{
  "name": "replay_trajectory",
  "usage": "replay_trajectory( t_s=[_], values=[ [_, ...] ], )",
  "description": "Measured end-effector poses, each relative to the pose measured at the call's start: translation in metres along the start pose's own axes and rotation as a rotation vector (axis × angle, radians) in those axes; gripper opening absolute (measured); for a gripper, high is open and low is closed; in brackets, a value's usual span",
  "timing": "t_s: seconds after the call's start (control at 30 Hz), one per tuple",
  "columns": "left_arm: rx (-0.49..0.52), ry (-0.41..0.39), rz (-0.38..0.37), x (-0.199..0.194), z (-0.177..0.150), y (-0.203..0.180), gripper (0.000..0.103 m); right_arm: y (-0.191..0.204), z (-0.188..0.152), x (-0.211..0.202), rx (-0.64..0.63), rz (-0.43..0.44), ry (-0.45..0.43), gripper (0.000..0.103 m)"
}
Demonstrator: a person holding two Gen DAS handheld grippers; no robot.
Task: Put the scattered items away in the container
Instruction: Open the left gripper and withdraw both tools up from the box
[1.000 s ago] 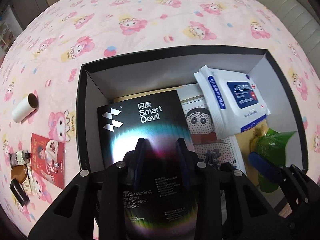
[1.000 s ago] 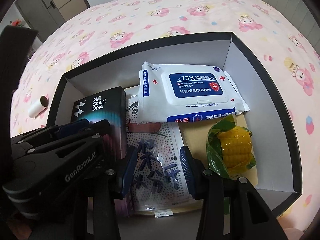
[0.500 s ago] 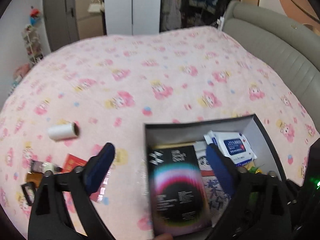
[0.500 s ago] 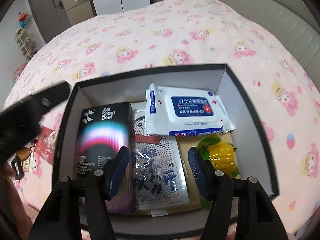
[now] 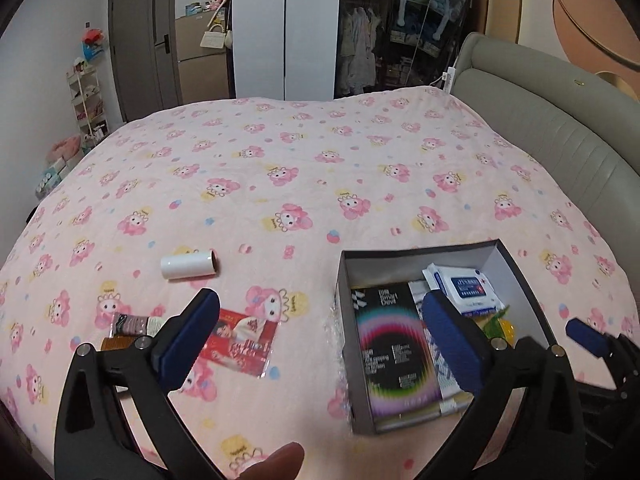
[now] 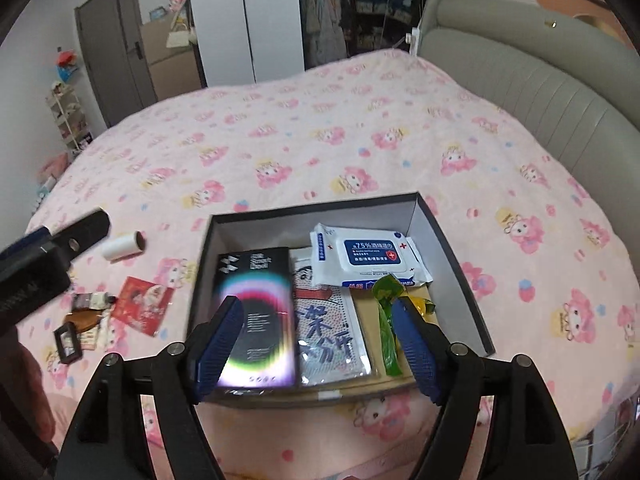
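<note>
A black open box (image 5: 520, 276) (image 6: 448, 248) lies on the pink bed. It holds a black Smart Devil pack (image 5: 390, 344) (image 6: 256, 296), a wipes pack (image 5: 464, 288) (image 6: 368, 254), a printed pouch (image 6: 328, 328) and a corn toy in green wrap (image 6: 386, 312). A white roll (image 5: 188, 265) (image 6: 122, 245), a red packet (image 5: 240, 340) (image 6: 142, 304), a brown comb (image 6: 84, 318) and small dark items (image 6: 68, 340) lie left of the box. My left gripper (image 5: 320, 328) is open and empty, raised above the bed. My right gripper (image 6: 316, 336) is open and empty above the box's near edge.
The pink cartoon-print blanket (image 5: 304, 168) covers the bed. A grey padded headboard (image 5: 560, 120) runs along the right. A wardrobe and shelves (image 5: 360, 28) stand behind the bed. The left gripper's body (image 6: 36, 264) shows at the right wrist view's left edge.
My left gripper let go of the Smart Devil pack, which now lies in the box, then opened wide and pulled up and back. My right gripper also rose and opened wider.
</note>
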State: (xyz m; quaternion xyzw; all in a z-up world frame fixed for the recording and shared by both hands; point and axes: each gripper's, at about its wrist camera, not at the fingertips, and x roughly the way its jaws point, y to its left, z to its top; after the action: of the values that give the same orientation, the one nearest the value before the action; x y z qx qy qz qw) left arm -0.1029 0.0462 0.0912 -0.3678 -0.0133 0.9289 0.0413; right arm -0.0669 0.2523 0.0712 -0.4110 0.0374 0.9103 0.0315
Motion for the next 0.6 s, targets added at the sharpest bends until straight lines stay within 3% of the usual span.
replay_trajectory(
  t_s=[0.27,0.6],
  values=[
    [0.004,-0.037,0.008,-0.053,-0.033,0.014,0.102,0.020,-0.018,-0.043,-0.009,-0.003,-0.071,0.076],
    [0.002,-0.024,0.003,-0.073,-0.067,0.022,0.102,0.044,-0.044,-0.053,-0.017,0.020,-0.083,0.076]
  ],
)
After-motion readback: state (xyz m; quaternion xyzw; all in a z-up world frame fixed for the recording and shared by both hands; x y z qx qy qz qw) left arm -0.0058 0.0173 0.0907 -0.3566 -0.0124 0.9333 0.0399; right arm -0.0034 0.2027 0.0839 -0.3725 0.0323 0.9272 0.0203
